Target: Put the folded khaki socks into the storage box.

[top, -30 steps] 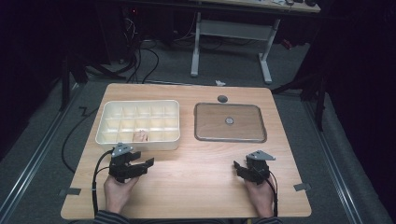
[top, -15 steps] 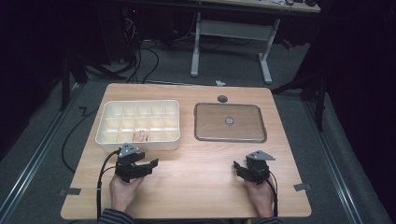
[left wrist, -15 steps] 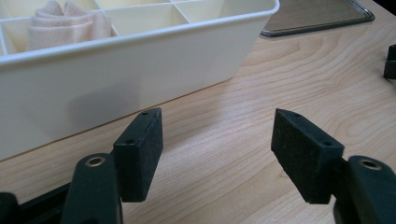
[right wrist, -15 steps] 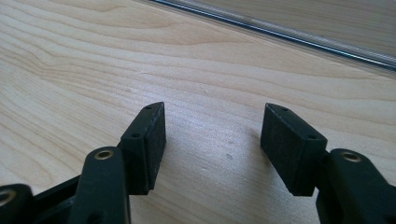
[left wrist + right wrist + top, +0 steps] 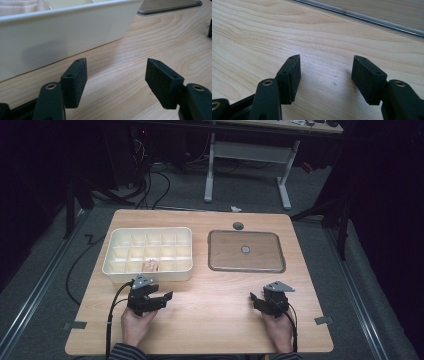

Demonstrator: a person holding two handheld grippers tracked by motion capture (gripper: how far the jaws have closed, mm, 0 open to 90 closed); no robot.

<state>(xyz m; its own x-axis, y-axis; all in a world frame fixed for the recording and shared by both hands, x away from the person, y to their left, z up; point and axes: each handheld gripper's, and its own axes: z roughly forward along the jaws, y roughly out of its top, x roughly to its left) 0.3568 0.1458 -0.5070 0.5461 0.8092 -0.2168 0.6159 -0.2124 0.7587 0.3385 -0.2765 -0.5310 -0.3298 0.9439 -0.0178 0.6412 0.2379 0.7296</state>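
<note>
Two grippers rested low over a wooden table (image 5: 215, 320), the largest thing in the scene, with grey floor around it and a second desk's white legs (image 5: 247, 165) beyond its far edge. On the far left part of the table sat a cream tray (image 5: 116, 270) split into many small compartments, and one compartment in its near row held a small pinkish item (image 5: 151, 265), too small to identify. Well apart from the tray, to its right, lay a flat clear lid (image 5: 246, 251) with a dark rim and a round knob (image 5: 245, 249) at its centre; a small dark disc (image 5: 238, 226) lay just beyond it near the table's far edge. The left gripper (image 5: 167, 296), held in the person's left hand (image 5: 136, 322), sat just in front of the tray's near wall (image 5: 62, 37), angled toward the right; its jaws stood spread wide with only bare wood between them. The right gripper (image 5: 253, 299), held in the right hand (image 5: 279, 330), lay near the table's near right side, in front of the lid; its jaws too were spread wide over bare wood, gripping nothing.
</note>
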